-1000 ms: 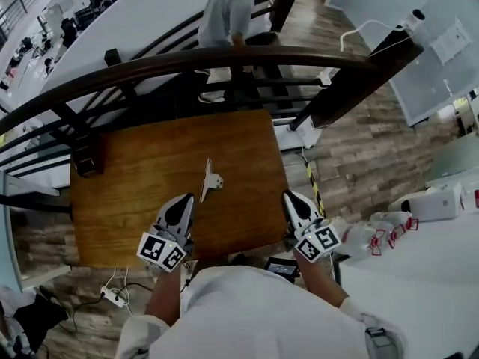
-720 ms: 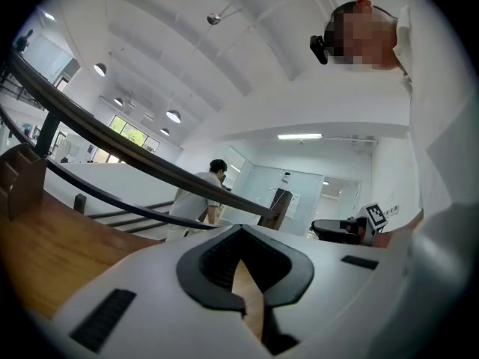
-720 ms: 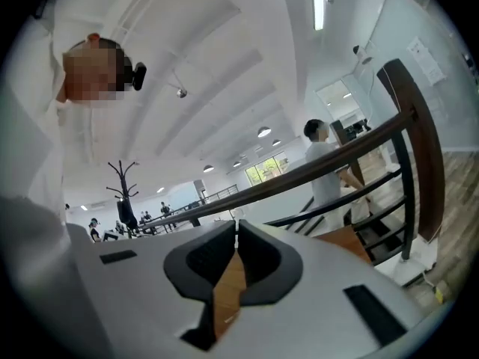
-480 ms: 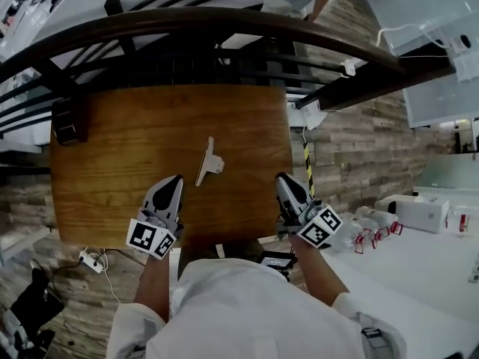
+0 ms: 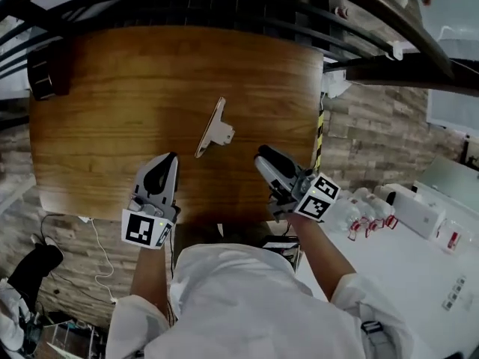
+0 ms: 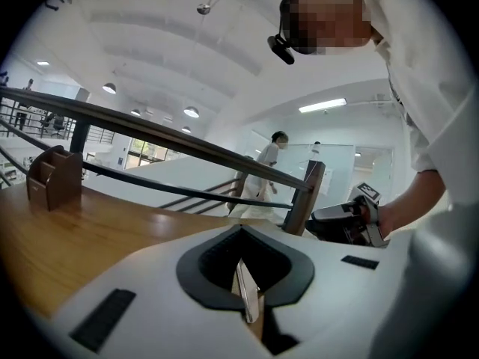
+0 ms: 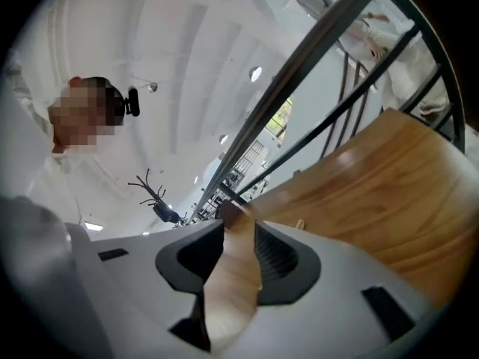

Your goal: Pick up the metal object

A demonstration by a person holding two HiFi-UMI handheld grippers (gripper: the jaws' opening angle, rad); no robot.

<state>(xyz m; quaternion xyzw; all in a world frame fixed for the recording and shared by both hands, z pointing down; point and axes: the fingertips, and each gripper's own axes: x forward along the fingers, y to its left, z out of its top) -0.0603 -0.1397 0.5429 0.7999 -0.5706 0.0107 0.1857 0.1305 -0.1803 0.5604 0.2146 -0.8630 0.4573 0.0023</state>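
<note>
We locate the metal object (image 5: 212,130) flat on the wooden surface (image 5: 112,103), near its middle. In the head view its long axis runs away from us and leans slightly right, with the near end at lower left and the far end at upper right. A short tab projects from its right side. The left claw (image 5: 171,158) hovers near the object's near end, jaws together, gripping nothing. The right claw (image 5: 262,154) is further right, clear of the object. Its jaws have just been opening and stand apart, with only surface between them.

On the table (image 5: 112,88) the metal object (image 5: 213,129) lies centrally, beyond and between the left hand-held gripper (image 5: 171,157) and the right hand-held gripper (image 5: 262,154); a box (image 5: 41,73) stands at the far-left corner.
</note>
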